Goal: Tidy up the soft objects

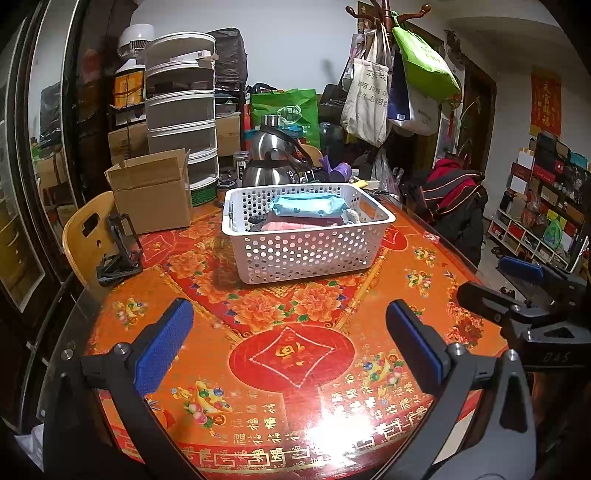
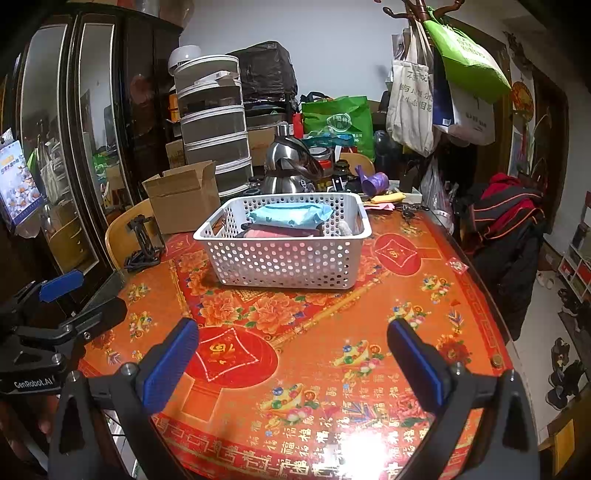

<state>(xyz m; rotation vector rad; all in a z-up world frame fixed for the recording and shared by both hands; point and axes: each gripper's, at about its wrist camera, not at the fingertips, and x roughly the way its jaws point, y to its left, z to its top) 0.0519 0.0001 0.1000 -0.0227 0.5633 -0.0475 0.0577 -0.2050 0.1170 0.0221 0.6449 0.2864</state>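
Overhead glare on glossy tablecloth (image 1: 332,424), fisheye-warped edges.

Both wrist views: low over table (image 1: 332,369) near edge, facing forward; shared: basket (image 1: 306,254) (image 2: 284,258), clutter behind.

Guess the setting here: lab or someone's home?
Most likely a lived-in home, a dining or living room. A table under a festive red-orange cloth holds a white basket and steel kettles, and tote bags hang from a coat rack nearby.
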